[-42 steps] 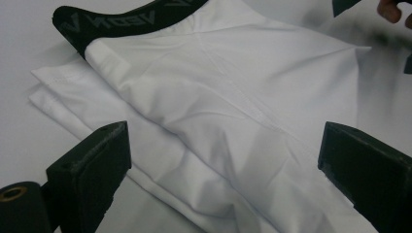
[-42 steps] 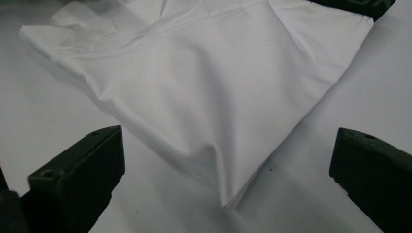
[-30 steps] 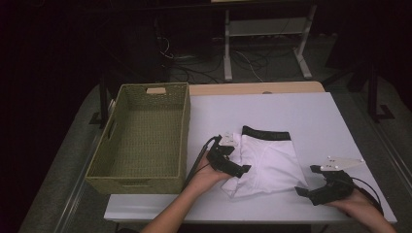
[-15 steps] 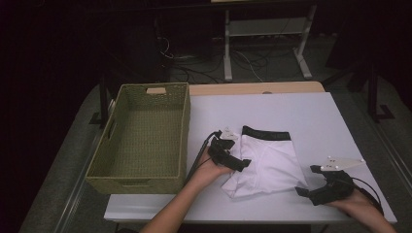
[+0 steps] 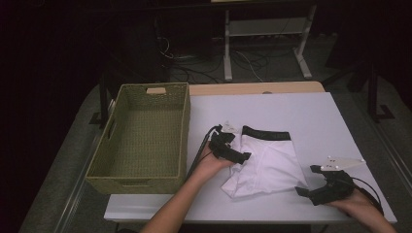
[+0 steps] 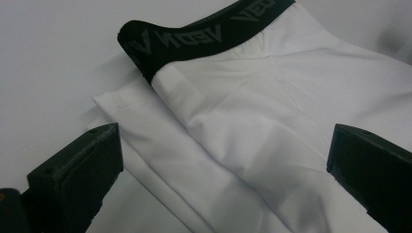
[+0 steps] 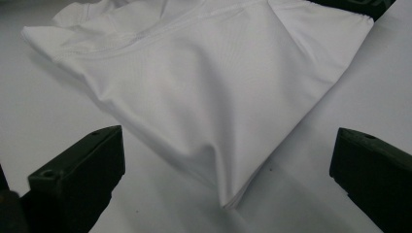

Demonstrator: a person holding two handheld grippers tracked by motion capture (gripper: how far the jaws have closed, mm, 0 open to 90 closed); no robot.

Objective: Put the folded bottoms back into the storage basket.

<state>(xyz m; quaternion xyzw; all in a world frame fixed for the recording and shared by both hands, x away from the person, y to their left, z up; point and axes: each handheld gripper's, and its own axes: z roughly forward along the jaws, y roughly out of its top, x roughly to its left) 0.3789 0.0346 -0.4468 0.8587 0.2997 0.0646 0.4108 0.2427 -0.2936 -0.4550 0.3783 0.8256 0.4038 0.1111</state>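
Folding of a pair of white boxer briefs (image 5: 266, 162) on a white table (image 5: 316, 116), with a woven basket (image 5: 141, 136) standing empty beside the garment.

The left gripper (image 5: 232, 151) rests at the garment's edge, its jaws spread to full width after just opening; in the left gripper view the cloth lies below and between the jaws, none of it pinched. The black waistband (image 6: 204, 36) lies ahead of the jaws, curled at its end, and a turned-over strip of hem (image 6: 145, 126) runs just inside the one jaw.

The right gripper (image 5: 311, 190) sits off the far corner of the garment, jaws likewise wide apart and empty. In the right gripper view the folded corner (image 7: 228, 196) points between the jaws, just short of them.

Risks, as judged from this arrangement. The released fold is held by nothing, so the springy fabric may relax and open. A gripper drawn away low could drag the top layer with it. A closing jaw might catch one layer alone, or both layers, spoiling the fold. The curled waistband end may trap a crease.
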